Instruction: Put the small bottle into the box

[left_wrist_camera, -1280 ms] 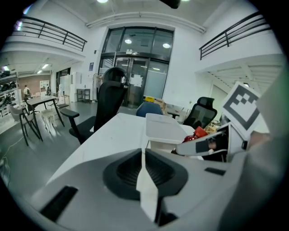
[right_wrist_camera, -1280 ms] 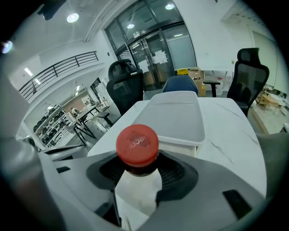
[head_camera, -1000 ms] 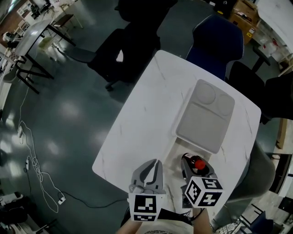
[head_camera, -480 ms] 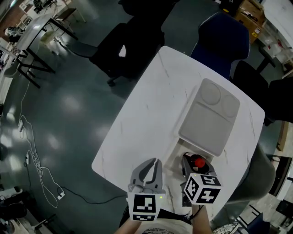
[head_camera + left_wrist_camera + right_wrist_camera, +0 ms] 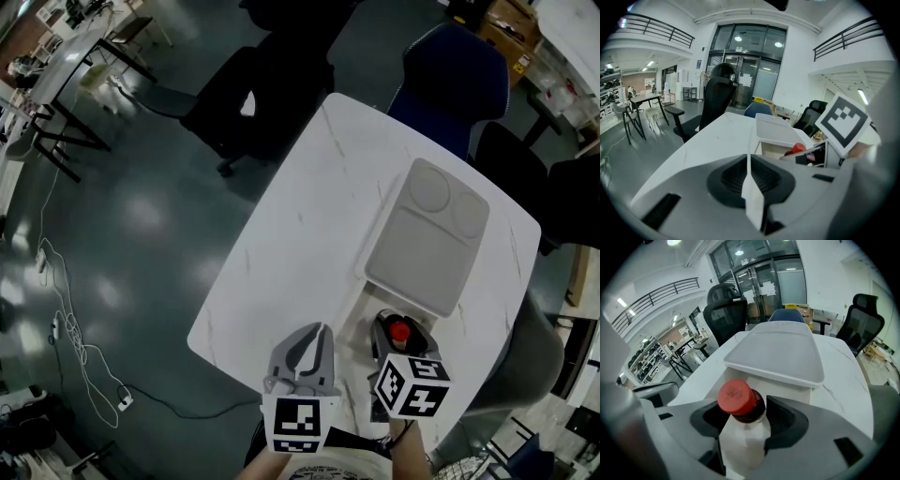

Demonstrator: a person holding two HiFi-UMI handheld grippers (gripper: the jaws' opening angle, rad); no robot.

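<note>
A small white bottle (image 5: pixel 740 427) with a red cap (image 5: pixel 398 331) stands between the jaws of my right gripper (image 5: pixel 740 423), which is shut on its body. In the head view the right gripper (image 5: pixel 396 342) holds it at the near end of the white box (image 5: pixel 356 314), just before the box's lid (image 5: pixel 427 239). The lid (image 5: pixel 776 352) lies partly over the box, leaving the near end uncovered. My left gripper (image 5: pixel 305 352) hovers to the left over the white table (image 5: pixel 291 253), jaws closed together with nothing between them. The red cap (image 5: pixel 797 148) shows in the left gripper view too.
A blue chair (image 5: pixel 450 84) stands at the table's far end and black chairs (image 5: pixel 272 84) stand to the far left. A grey chair (image 5: pixel 511 361) sits at the right. The table's near edge (image 5: pixel 211 342) is close to the left gripper.
The right gripper with the bottle has shifted slightly; the bottle's cap now sits a little lower and left in the head view. The left gripper has stayed put.
</note>
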